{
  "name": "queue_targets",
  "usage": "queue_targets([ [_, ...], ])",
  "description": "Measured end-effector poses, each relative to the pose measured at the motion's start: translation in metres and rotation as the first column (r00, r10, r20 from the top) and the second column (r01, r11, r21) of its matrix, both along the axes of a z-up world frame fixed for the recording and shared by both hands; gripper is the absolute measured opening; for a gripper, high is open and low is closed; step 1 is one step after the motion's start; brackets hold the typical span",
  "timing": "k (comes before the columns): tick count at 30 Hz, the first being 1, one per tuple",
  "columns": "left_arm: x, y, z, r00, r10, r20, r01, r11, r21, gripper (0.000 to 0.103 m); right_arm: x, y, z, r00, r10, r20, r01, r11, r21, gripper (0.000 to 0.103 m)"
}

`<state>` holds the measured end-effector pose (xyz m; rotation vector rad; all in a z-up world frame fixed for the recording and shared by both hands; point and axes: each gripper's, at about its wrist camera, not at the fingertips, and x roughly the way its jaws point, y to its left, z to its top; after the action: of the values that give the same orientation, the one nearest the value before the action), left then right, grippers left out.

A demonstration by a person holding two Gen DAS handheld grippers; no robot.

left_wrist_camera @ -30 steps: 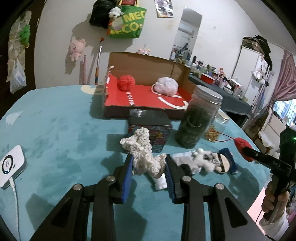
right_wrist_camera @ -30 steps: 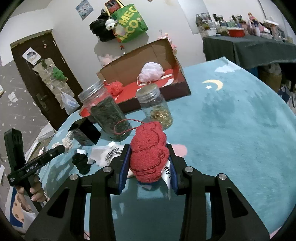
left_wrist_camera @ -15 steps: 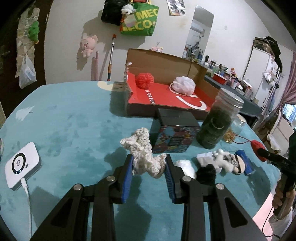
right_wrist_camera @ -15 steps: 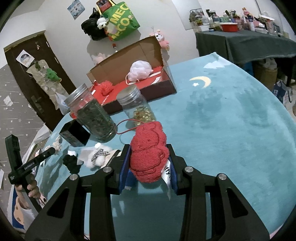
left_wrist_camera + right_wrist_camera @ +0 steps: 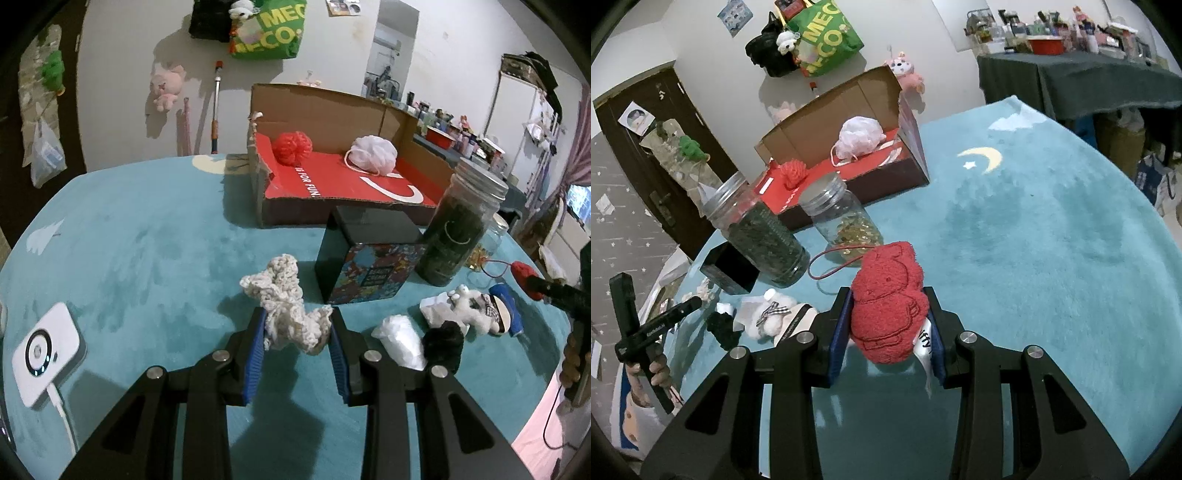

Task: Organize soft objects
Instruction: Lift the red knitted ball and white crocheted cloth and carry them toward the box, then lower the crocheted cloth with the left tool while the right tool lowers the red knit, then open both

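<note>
Covering the whole surface (image 5: 140, 258) is a teal plush cloth, and at its far side sits an open cardboard box (image 5: 332, 110) with a red liner holding a red pouf (image 5: 292, 146) and a white pouf (image 5: 373, 152). Nearer stand a jar of dark green matter (image 5: 458, 229) and a black patterned box (image 5: 369, 258). The right claw (image 5: 890, 325) grips a red plush toy (image 5: 888, 302) above the cloth; the left claw (image 5: 297, 332) pinches a cream crocheted piece (image 5: 288, 302).
</note>
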<state>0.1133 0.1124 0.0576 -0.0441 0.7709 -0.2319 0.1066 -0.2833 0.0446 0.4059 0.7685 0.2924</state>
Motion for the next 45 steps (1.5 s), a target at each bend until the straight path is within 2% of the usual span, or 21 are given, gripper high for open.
queue_targets([
  [5, 0.009, 0.003, 0.001, 0.999, -0.047, -0.008, 0.047, 0.999, 0.016, 0.034, 0.013, -0.008, -0.003, 0.999, 0.024, -0.029, -0.024, 1.0, 0.014, 0.035],
  [11, 0.023, 0.0, 0.006, 0.994, -0.104, -0.018, 0.105, 0.992, 0.071, 0.034, 0.032, -0.016, -0.003, 0.997, 0.054, -0.061, -0.054, 0.998, 0.014, 0.035],
  [18, 0.047, 0.0, 0.008, 0.988, -0.141, -0.062, 0.147, 0.982, 0.122, 0.034, 0.061, -0.017, 0.008, 0.994, 0.068, -0.089, -0.076, 0.994, -0.08, 0.035],
  [26, 0.073, -0.006, 0.025, 0.972, -0.219, -0.087, 0.227, 0.969, 0.1, 0.034, 0.092, -0.002, 0.028, 0.987, 0.123, -0.101, -0.141, 0.971, -0.191, 0.035],
  [32, 0.095, -0.015, 0.054, 0.959, -0.275, -0.073, 0.281, 0.955, 0.093, 0.034, 0.108, 0.014, 0.058, 0.981, 0.185, -0.062, -0.194, 0.957, -0.217, 0.035],
  [37, 0.122, -0.031, 0.074, 0.958, -0.283, -0.049, 0.287, 0.954, 0.088, 0.034, 0.129, 0.028, 0.089, 0.977, 0.211, 0.002, -0.206, 0.953, -0.223, 0.035],
  [41, 0.147, -0.047, 0.077, 0.962, -0.266, -0.056, 0.27, 0.959, 0.086, 0.034, 0.154, 0.042, 0.103, 0.973, 0.227, 0.033, -0.214, 0.952, -0.219, 0.035],
  [45, 0.177, -0.063, 0.068, 0.967, -0.235, -0.1, 0.245, 0.965, 0.096, 0.035, 0.186, 0.059, 0.104, 0.973, 0.228, 0.035, -0.212, 0.945, -0.247, 0.035],
])
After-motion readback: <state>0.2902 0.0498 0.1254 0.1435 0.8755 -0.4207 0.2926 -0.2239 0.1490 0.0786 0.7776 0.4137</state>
